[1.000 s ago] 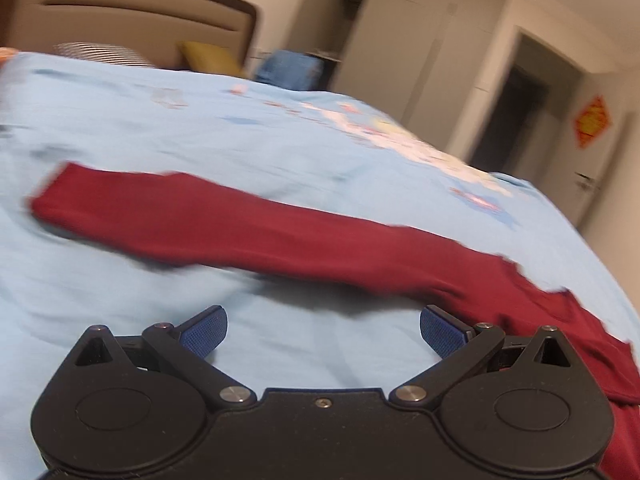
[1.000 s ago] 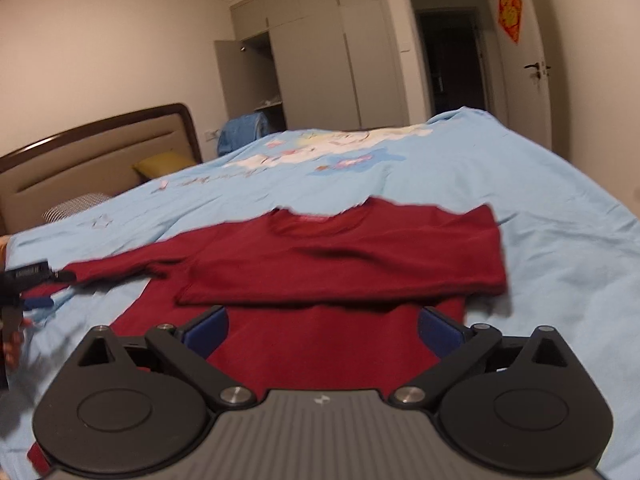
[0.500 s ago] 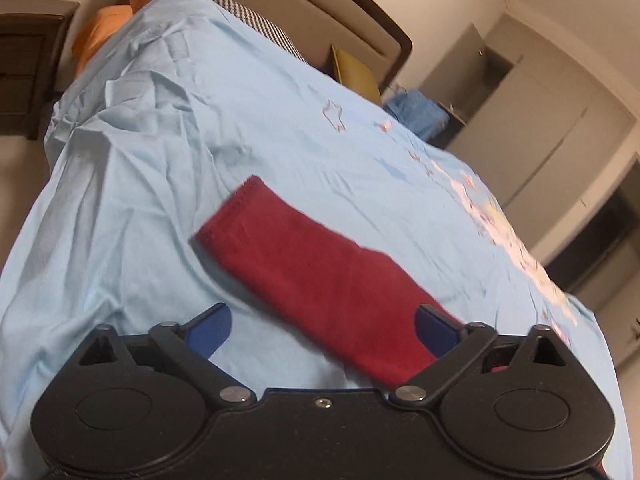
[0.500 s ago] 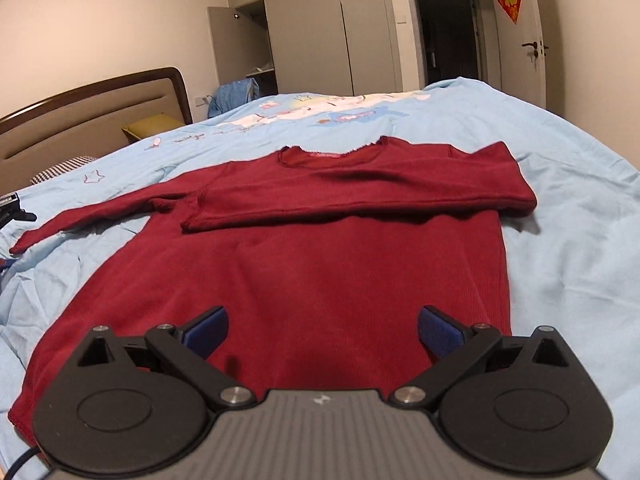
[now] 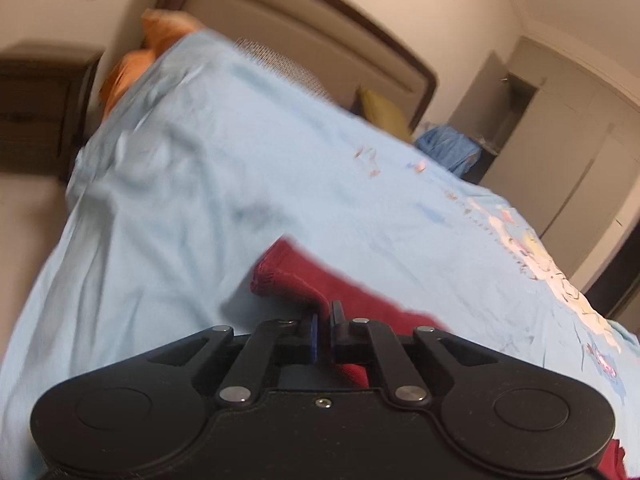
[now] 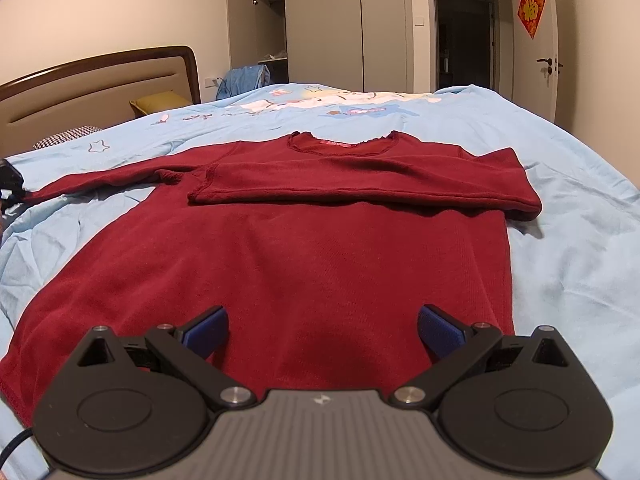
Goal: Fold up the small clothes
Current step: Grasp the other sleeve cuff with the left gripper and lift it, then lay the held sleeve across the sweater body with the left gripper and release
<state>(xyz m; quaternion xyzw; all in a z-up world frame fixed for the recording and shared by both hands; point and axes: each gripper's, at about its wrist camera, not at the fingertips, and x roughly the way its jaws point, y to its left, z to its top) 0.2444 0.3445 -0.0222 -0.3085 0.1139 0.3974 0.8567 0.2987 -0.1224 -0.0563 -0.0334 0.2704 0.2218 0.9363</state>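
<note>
Beige bedroom point(image 6: 100, 12) (wardrobe point(image 6: 340, 24) ajar)

Light: warm, dim indoor | left view: motion-blurred, perhaps shaking | edges: fisheye-bent, dark corners

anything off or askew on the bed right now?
Nothing damaged or spilled. The red shirt is lopsided mid-fold: one sleeve lies folded across the chest, the other sleeve is stretched out sideways, its cuff pinched in the left hand-held gripper. Bedsheet is wrinkled.
</note>
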